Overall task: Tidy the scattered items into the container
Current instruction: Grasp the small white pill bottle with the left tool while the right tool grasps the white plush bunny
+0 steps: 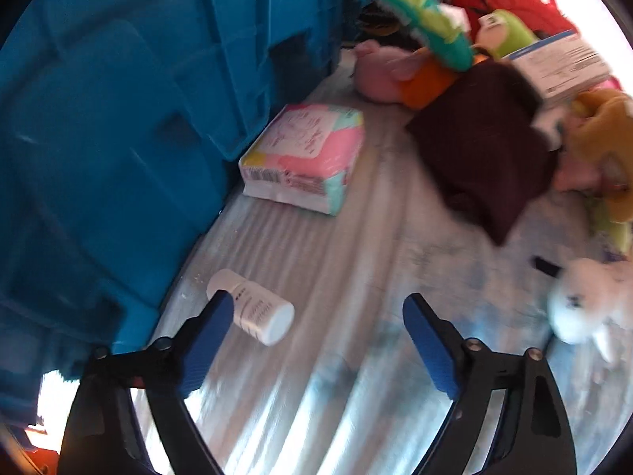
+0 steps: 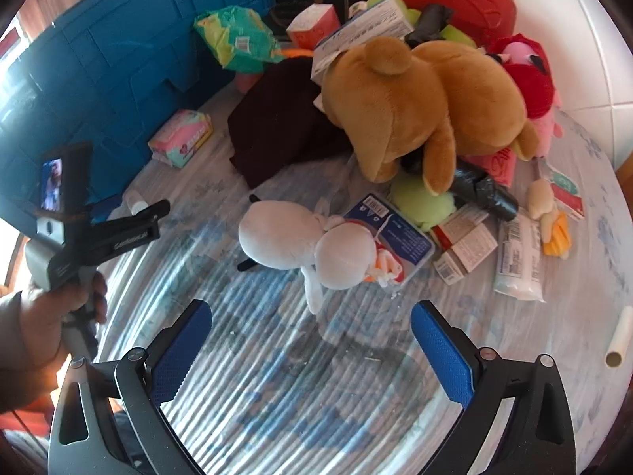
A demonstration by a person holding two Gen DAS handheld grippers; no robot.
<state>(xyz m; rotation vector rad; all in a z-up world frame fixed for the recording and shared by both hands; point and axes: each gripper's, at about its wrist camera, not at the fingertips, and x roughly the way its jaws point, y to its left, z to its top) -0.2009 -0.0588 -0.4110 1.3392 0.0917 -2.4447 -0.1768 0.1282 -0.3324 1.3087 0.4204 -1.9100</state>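
Left gripper, fingers released, hangs over the white bottle at nine o'clock; right gripper fingers released, empty

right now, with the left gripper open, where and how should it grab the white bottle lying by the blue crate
Grip the white bottle across its round body, mid-length, coming down from above. It lies on its side on the striped cloth, its cap end pointing away from the blue crate, so the curved sides are free. The left gripper is open, with one finger already over the bottle.
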